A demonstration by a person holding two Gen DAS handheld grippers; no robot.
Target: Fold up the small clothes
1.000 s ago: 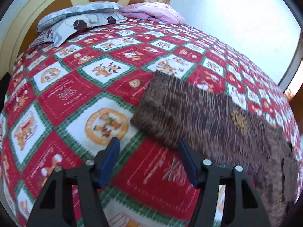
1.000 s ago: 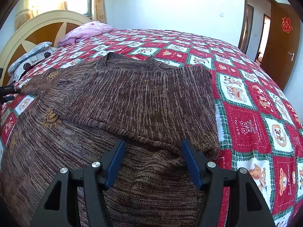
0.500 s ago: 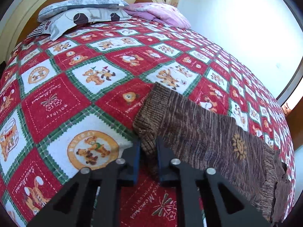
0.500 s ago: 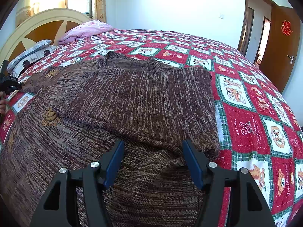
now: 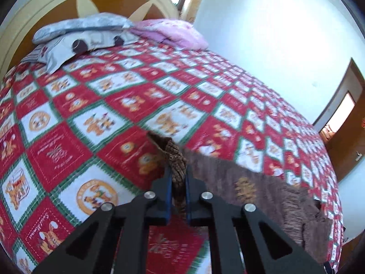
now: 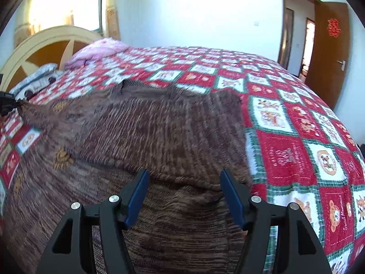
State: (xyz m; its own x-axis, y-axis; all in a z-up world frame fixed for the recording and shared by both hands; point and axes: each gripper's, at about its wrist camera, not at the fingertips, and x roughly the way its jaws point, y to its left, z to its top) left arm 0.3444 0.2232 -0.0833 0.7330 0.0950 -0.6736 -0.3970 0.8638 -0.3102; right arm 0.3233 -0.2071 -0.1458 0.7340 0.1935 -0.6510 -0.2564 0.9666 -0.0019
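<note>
On the patterned quilt [image 6: 296,155], left gripper [image 5: 177,180] pinches the blurred sweater's [image 6: 159,132] sleeve; right gripper [image 6: 184,194] jaws spread.

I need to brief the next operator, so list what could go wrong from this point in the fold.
1. The left gripper pinches only the tip of the sweater sleeve cuff; the loose knit could slip out mid-lift.
2. The right gripper hangs open above the already folded right sleeve, pinning nothing, so pulling may drag the body and undo that fold.
3. The bedspread may bunch.
</note>
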